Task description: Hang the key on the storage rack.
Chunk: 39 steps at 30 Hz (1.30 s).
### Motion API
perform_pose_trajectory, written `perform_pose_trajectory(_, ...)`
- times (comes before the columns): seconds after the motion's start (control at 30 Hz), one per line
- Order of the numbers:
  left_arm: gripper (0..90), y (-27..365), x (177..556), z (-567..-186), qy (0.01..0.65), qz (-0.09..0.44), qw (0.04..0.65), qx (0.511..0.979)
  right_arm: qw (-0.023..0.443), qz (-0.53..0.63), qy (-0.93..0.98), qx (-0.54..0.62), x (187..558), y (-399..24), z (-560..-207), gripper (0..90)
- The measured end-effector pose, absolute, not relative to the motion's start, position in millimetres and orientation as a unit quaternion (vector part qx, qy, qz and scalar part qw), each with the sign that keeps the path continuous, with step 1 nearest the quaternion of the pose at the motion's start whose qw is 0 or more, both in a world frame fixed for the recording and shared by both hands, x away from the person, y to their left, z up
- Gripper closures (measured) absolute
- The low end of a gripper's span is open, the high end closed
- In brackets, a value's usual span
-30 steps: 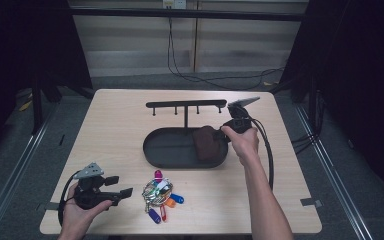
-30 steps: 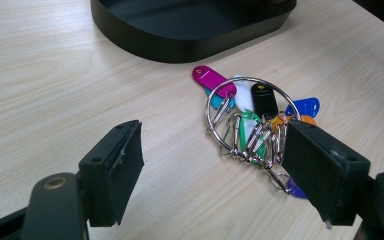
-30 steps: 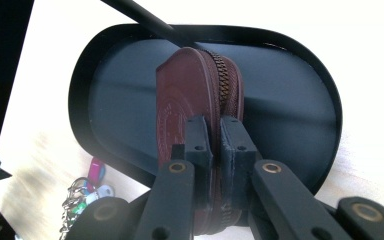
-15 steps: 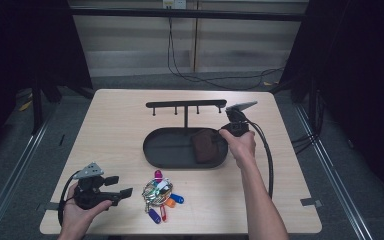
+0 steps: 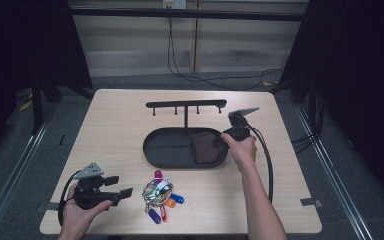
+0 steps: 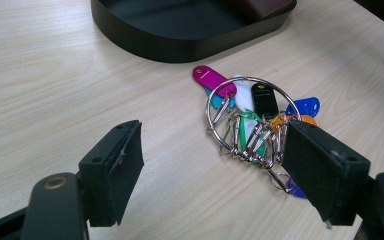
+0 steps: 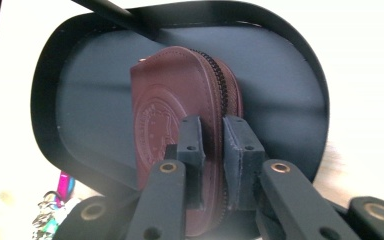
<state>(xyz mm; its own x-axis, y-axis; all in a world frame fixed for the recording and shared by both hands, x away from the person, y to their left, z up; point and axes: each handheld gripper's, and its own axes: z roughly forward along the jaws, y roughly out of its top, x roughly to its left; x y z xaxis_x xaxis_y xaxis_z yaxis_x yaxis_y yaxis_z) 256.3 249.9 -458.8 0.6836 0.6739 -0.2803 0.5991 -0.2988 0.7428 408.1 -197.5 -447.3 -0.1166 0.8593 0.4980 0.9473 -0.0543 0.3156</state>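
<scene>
Pouch [image 7: 185, 135] is sitting in the tray's [image 5: 170, 159] right end, the right gripper [image 7: 211, 150] easing its jaws, which have just been opening, off the zip edge; pads probably still touching. Finish releasing before lifting clear. Left gripper [image 6: 215, 165] is hanging wide open, empty, before the keys [image 6: 252, 125].

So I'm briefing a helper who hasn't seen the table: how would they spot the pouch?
Find the black oval tray in the middle of the table. The pouch lies at its right end, between the right gripper's jaws. It is brown leather with a zip, unlike the coloured keys nearby.
</scene>
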Motion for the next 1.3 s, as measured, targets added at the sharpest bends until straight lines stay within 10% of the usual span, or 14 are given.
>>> perform_pose_trajectory(0.63, 24.3, 250, 257, -460, 0.397, 0.043, 0.439, 0.805, 0.034, -0.317, -0.692, -0.648, 400, -203, -440, 67.1)
perform_pose_trajectory(1.3, 24.4, 249, 257, -460, 0.398, 0.042, 0.437, 0.805, -0.070, -0.337, -0.727, -0.594, 354, -208, -421, 36.6)
